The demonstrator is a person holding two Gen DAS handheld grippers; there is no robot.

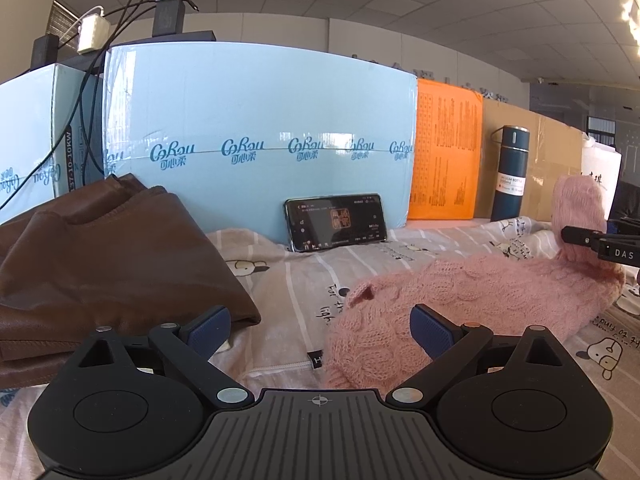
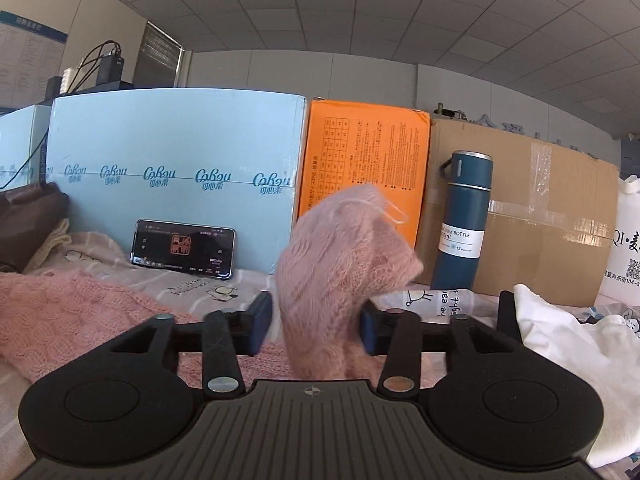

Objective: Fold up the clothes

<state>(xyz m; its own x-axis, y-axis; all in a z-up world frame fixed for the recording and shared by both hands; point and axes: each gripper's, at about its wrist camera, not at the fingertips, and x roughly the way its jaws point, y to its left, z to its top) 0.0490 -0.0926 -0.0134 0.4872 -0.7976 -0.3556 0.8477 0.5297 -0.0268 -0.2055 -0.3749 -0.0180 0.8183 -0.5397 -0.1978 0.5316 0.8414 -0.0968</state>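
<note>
"CoRou" repeated along pale blue box [image 2: 176, 152]. Right of box, teal flask [image 2: 462, 224] label: "VACUUM BOTTLE". "DAS" on black tongs [image 1: 568, 236] at flask's right. Phone, orange carton print illegible.

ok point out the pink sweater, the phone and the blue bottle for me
pink sweater [image 1: 460, 280], left wrist view, on the knit body lying on the sheet.
phone [image 1: 336, 222], left wrist view, middle of its lit screen.
blue bottle [image 2: 462, 216], right wrist view, on the body above its label.
</note>
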